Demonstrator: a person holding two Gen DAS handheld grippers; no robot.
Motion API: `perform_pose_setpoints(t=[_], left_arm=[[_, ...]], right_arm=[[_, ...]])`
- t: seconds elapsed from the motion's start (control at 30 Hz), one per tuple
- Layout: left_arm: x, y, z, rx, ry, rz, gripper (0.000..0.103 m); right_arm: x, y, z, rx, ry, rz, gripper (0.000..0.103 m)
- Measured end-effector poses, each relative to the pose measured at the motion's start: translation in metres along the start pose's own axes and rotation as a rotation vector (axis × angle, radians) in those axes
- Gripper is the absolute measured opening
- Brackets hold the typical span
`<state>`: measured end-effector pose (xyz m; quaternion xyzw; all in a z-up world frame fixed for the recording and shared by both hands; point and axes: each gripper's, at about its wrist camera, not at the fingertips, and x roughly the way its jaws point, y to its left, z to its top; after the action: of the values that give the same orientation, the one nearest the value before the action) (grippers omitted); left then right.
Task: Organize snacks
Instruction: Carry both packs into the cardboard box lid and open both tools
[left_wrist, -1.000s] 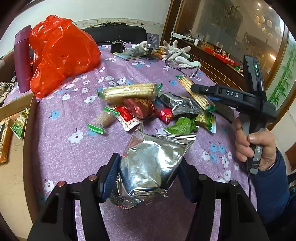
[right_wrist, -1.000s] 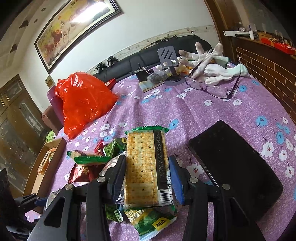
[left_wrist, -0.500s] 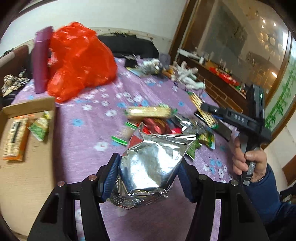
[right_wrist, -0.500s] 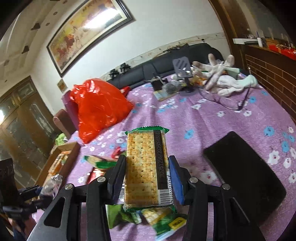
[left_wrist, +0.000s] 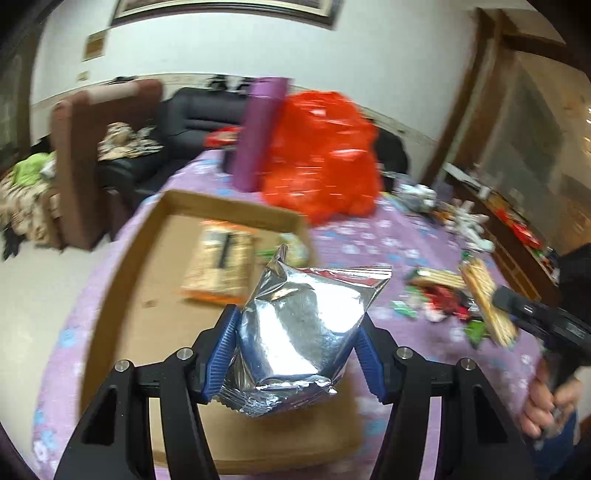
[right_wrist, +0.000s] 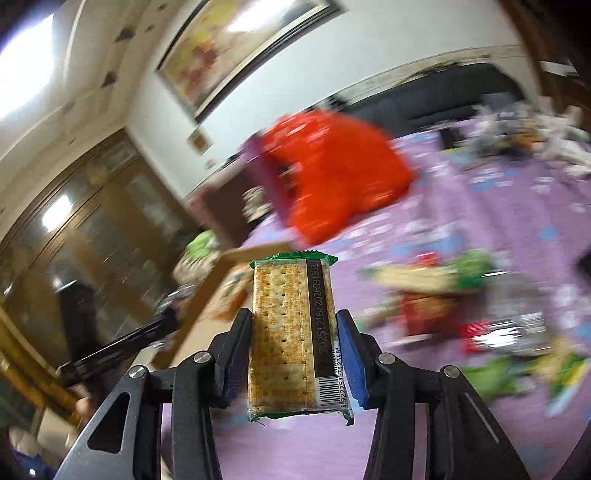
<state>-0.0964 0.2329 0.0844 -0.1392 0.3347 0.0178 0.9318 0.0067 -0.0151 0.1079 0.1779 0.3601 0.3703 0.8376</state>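
Cardboard box (left_wrist: 110, 295) holding cracker pack (left_wrist: 218, 269), small green packet (left_wrist: 291, 251)

We count one crinkled silver foil snack bag (left_wrist: 299, 332), one shallow brown cardboard box (left_wrist: 122, 280) and one orange-edged cracker pack (left_wrist: 218, 269) lying in it. We see one red plastic bag (left_wrist: 325, 162) and one purple cylindrical bottle (left_wrist: 260, 133). We count two green-ended clear cracker packs: one held (right_wrist: 291, 332), one lying on the cloth (right_wrist: 417, 282). The loose wrappers blur beyond counting.
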Motion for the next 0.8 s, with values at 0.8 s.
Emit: perform_pose_setpoints(t=[0.8], left_arm=[[0.031, 0.058, -0.024, -0.048, 0.102, 0.195, 0.060]], right_arm=[[0.179, 0.070, -0.029, -0.033, 0.200, -0.001, 0.051]])
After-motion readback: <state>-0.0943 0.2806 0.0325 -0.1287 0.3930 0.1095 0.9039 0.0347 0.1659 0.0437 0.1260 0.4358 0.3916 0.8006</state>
